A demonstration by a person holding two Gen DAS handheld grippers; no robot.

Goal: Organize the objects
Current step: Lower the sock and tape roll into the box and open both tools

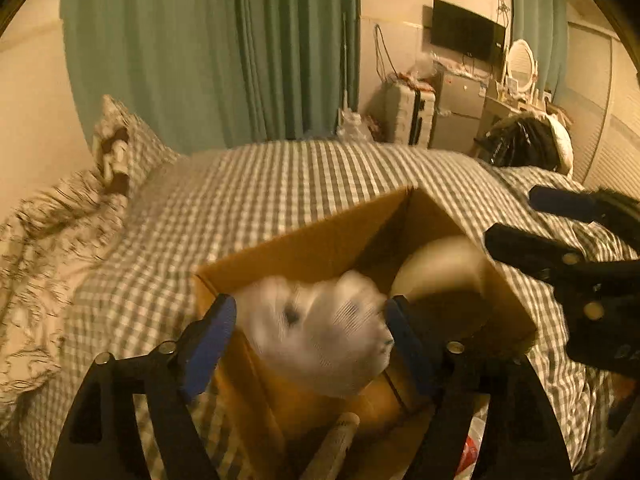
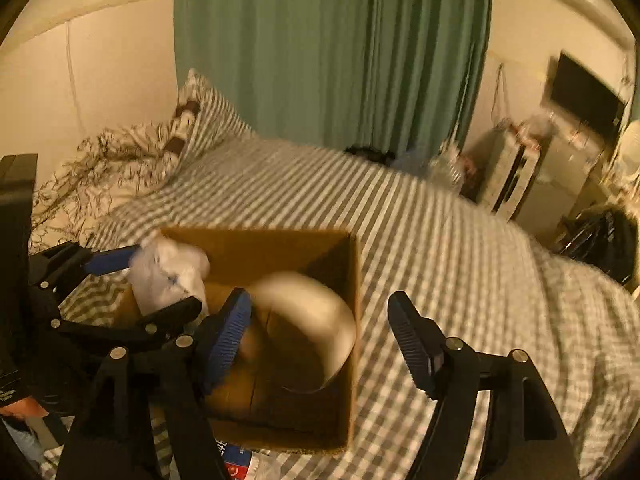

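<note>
I am holding my left tongs (image 1: 310,322) spread over the cardboard box (image 2: 280,248) on the bed (image 2: 460,248), a white cloth bundle (image 1: 320,332) lying loose between them. My right tongs (image 2: 320,320) are hanging released above a cream round thing (image 2: 316,304) inside.

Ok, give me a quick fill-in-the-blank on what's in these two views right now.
1. The cardboard box sits on a ____ bedsheet.
2. The white plush toy is between the ____ gripper's open jaws.
3. The curtain is ____.
4. The right gripper holds ____.

Missing: checked; left; green; nothing
</note>
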